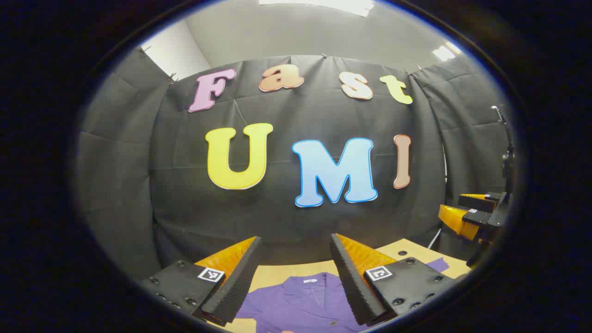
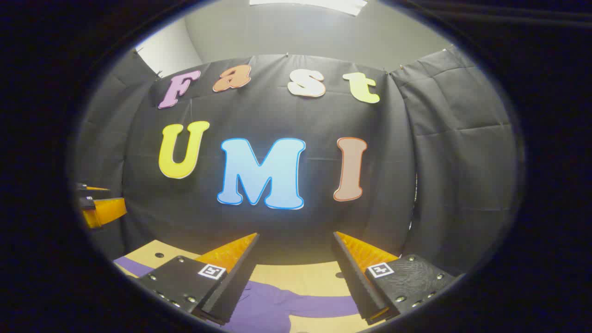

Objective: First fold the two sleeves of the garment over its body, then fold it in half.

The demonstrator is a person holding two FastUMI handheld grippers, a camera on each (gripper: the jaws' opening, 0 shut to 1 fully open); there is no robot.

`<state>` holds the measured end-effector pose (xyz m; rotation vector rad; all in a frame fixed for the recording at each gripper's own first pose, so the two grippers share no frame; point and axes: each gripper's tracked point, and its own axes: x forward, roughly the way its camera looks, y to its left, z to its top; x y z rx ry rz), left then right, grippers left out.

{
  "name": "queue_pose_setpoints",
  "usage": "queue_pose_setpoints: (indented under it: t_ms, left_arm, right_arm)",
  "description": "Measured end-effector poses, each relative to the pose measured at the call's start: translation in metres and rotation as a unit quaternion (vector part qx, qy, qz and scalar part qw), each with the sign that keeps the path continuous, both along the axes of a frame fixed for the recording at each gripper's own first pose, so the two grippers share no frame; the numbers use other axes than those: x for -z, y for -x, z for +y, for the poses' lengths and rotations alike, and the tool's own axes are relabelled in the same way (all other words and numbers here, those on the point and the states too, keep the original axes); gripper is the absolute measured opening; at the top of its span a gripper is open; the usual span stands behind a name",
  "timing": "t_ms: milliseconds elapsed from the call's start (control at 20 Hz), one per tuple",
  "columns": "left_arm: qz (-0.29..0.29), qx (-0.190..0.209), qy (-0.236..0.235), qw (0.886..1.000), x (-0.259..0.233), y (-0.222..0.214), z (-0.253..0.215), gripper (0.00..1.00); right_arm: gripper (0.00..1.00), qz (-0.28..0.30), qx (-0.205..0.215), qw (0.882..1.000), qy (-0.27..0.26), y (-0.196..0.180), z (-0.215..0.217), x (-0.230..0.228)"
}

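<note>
Left gripper: fingers wide apart, empty, raised above the collar.
Right gripper: likewise, above one sleeve.
Garment: purple, flat on counter, unfolded.
Risk: descending from this height may pinch body cloth with the sleeve, dragging the garment askew.

Below the left gripper, the garment is soft matt cloth, smooth with light creases. The table under it looks like pale smooth wood. Ahead of both grippers, the wall is matt cloth, wrinkled. The right gripper has ribbed fingers and matt, finely grained plates that look like plastic.
</note>
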<state>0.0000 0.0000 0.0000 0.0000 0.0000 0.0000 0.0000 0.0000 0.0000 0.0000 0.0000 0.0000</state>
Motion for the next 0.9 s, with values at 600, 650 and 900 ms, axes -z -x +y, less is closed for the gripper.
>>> queue_pose_setpoints:
  t_ms: [600,650,900]
  left_arm:
    - [0.021,-0.027,0.010,0.999,0.011,-0.001,0.011,0.93]
    - [0.021,-0.029,0.010,0.999,0.012,0.000,0.011,0.93]
    - [0.019,-0.036,0.003,0.999,0.009,0.001,0.010,0.93]
  right_arm:
    - [0.96,0.020,-0.002,1.000,-0.006,-0.011,-0.019,0.022]
    - [0.96,0.021,0.001,1.000,-0.006,-0.012,-0.022,0.023]
    - [0.96,0.055,0.028,0.998,-0.011,-0.025,-0.058,0.055]
